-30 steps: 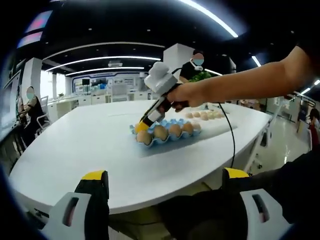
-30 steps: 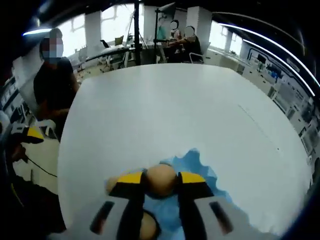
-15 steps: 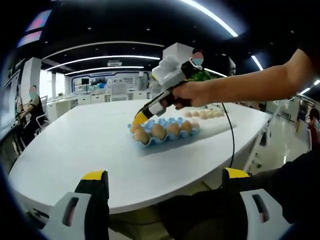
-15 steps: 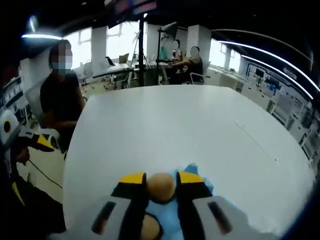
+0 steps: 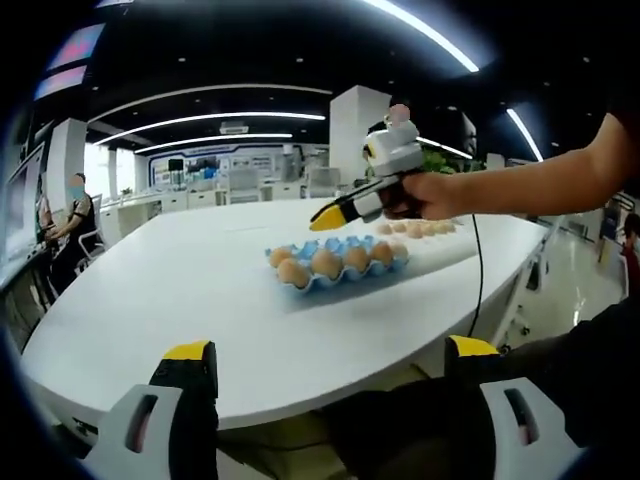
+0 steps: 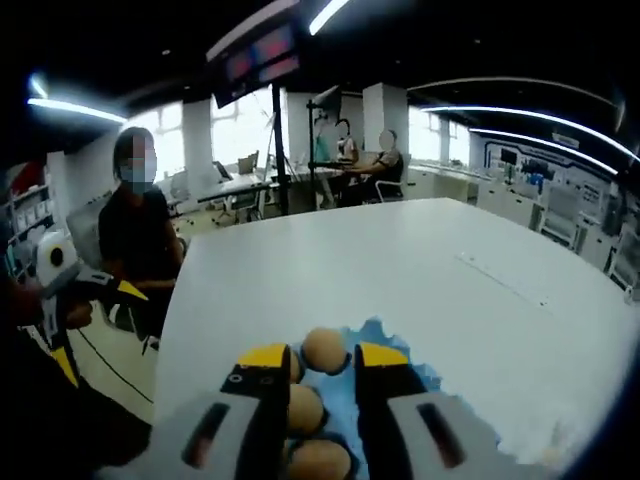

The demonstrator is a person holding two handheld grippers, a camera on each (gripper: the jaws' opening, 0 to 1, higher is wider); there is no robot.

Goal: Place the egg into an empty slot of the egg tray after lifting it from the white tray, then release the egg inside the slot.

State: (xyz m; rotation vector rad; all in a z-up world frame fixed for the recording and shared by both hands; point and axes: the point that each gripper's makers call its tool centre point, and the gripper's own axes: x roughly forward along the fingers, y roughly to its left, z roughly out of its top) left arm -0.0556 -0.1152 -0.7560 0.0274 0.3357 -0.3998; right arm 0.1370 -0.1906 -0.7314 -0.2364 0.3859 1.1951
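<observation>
i've lifted my right gripper off the egg tray; its jaws now stand parted and empty. the egg sits in its slot, so this placement looks done. my left gripper hangs wide open.

We saw our right tool, jaws parted, above the blue egg tray on the white surface; an egg sat in the tray between the jaw tips.
</observation>
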